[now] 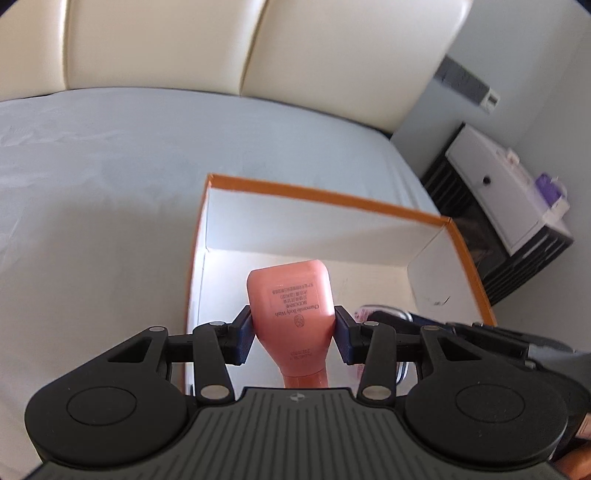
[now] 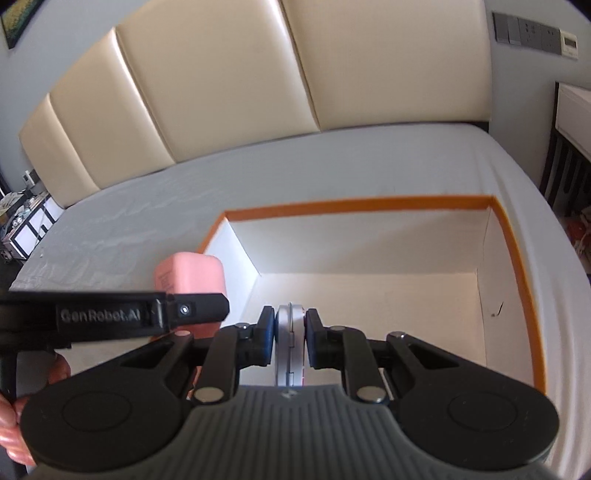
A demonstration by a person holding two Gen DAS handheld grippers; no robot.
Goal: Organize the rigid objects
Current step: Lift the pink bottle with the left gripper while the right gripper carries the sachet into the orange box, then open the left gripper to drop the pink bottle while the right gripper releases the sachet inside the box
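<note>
A bed under a pale grey sheet fills both views, with a cream padded headboard along its far edge; near the bed's right edge sits an open box, white inside with an orange rim, its floor bare in the far half; beyond that edge of the bed stands a white nightstand on a dark frame, and wall switches show on the grey wall above it. The left gripper hangs over the box near its left wall; its blue pads are clamped on a pink body-wash bottle, held with the base pointing away from the camera and the cap end toward it, above the box floor. The right gripper is just beside the left one, over the near part of the box; its fingers are closed tight on a thin white flat object, held edge-on, which cannot be identified.
</note>
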